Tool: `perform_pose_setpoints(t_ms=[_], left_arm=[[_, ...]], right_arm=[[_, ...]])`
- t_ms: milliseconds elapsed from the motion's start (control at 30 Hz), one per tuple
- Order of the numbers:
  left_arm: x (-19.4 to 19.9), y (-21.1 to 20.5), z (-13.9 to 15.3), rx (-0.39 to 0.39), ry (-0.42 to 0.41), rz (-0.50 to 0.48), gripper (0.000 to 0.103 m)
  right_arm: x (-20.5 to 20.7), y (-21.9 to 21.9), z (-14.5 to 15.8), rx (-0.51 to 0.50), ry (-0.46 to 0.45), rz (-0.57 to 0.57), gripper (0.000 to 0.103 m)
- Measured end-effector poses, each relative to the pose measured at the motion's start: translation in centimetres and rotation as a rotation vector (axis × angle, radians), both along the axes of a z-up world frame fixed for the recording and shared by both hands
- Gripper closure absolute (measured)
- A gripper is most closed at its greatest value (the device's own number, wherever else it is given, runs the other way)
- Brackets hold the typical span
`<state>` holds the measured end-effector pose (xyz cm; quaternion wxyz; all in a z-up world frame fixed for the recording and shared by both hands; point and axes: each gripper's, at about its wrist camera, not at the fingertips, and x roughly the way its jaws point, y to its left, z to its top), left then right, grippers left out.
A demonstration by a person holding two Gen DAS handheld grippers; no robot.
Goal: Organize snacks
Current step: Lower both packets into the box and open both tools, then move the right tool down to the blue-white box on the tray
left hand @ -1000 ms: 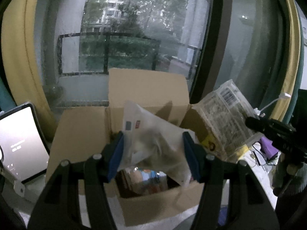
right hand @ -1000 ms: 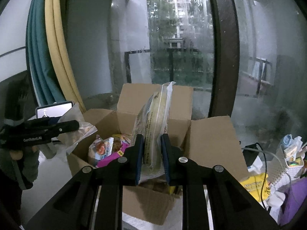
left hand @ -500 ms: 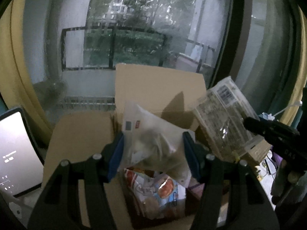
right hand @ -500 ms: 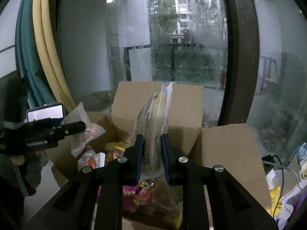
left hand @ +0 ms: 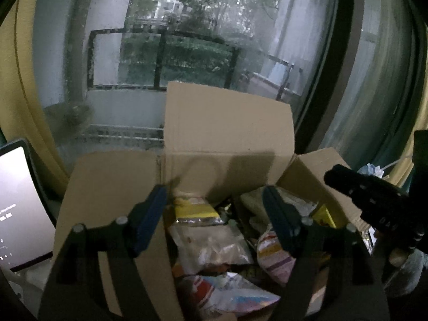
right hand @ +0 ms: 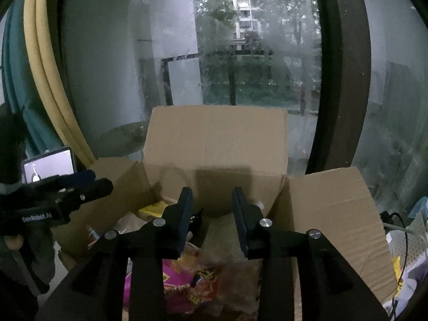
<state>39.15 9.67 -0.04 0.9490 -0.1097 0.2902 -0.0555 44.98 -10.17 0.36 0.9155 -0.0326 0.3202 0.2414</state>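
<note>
An open cardboard box (left hand: pixel 227 123) with its flaps spread stands by the window; it also shows in the right wrist view (right hand: pixel 216 139). It holds several snack packs: a clear bag (left hand: pixel 214 246), a yellow pack (left hand: pixel 194 210), a striped bag (left hand: pixel 272 256) and a pink pack (right hand: pixel 184 281). My left gripper (left hand: pixel 216 203) is open and empty above the box. My right gripper (right hand: pixel 211 200) is open and empty above the box. Each gripper shows in the other's view: the right one (left hand: pixel 371 200) and the left one (right hand: pixel 64 195).
A lit tablet screen (left hand: pixel 18 208) stands left of the box. A big window with a dark frame post (right hand: pixel 342 80) is right behind the box. Yellow and teal curtains (right hand: pixel 42 61) hang at the left. Cables and clutter (right hand: pixel 401 230) lie right of the box.
Both grippers have opened and let go of their snack bags, which now lie in the box. Both grippers have moved in over the box.
</note>
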Motion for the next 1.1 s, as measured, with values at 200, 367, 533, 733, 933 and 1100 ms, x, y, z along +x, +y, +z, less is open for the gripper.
perform_pose_setpoints(t_ms=[200,367,533,733,933,1100], left_arm=[[-0.3,-0.5,0.3,0.013,0.002,-0.023,0.027],[-1.8,-0.9,1.2,0.015,-0.013,-0.030,0.027],[-3.5,-1.4,2.1,0.014,-0.034,-0.035,0.026],[-5.5,-2.4,3.0,0.025,-0.054,-0.050,0.026],[-7.7,-3.5,3.5,0.023,-0.064,-0.060,0.025],[-9.7,-4.5,3.5,0.018,-0.064,-0.073,0.025]], right_arm=[[-0.7,-0.1,0.5,-0.008,-0.002,0.008,0.070],[-1.7,-0.4,1.0,-0.010,-0.006,0.007,0.070],[-3.1,-1.0,1.8,-0.011,-0.017,0.003,0.070],[-5.1,-1.9,2.6,-0.010,-0.023,-0.002,0.070],[-7.3,-2.8,3.3,-0.012,-0.032,-0.007,0.070],[-9.2,-3.8,4.0,-0.010,-0.041,-0.012,0.070]])
